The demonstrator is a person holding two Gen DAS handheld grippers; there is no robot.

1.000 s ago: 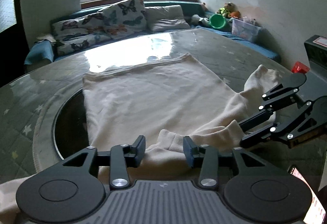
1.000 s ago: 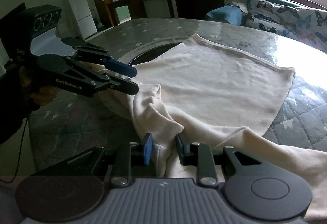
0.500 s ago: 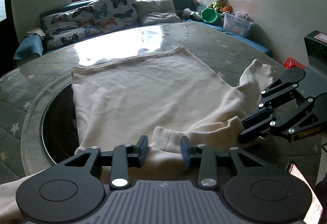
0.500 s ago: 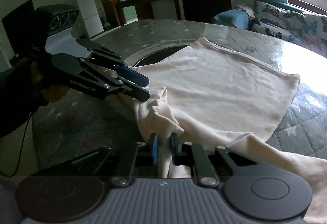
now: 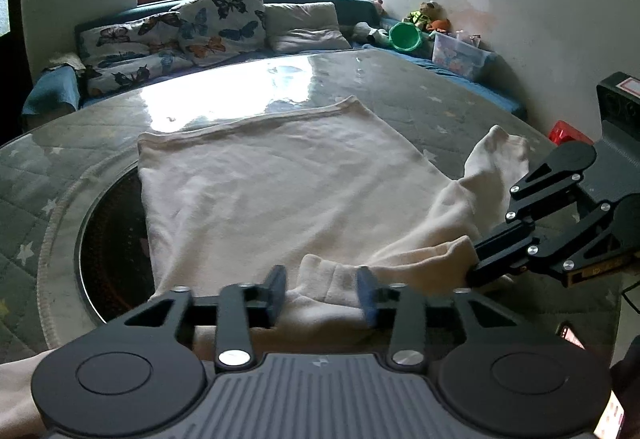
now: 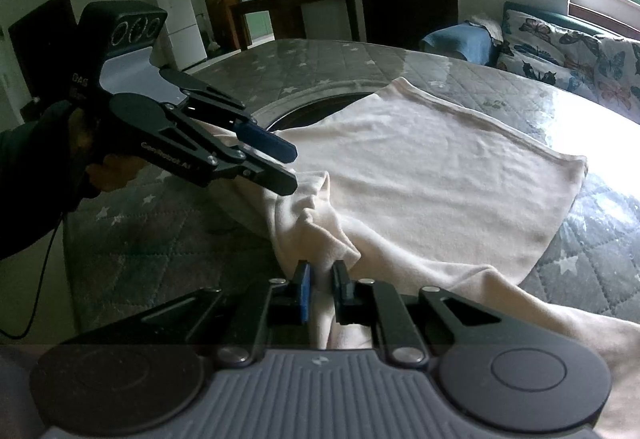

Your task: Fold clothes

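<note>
My right gripper [image 6: 321, 277] pinches the cream garment [image 6: 432, 175]; left gripper [image 5: 322, 289] fingers are opening around its fold.

The garment [image 5: 276, 191] lies spread on the round table [image 5: 420, 107], its far edge toward the sofa [image 5: 304, 1] behind the table. One sleeve [image 5: 496, 159] lies off to the right of the body. The left gripper [image 5: 322, 293] sits at the near edge (bunched cloth between its opening jaws, not pressed); the right gripper [image 6: 322, 289] pinches a fold just beside it. Cushions [image 5: 220, 19] rest on the sofa.
</note>
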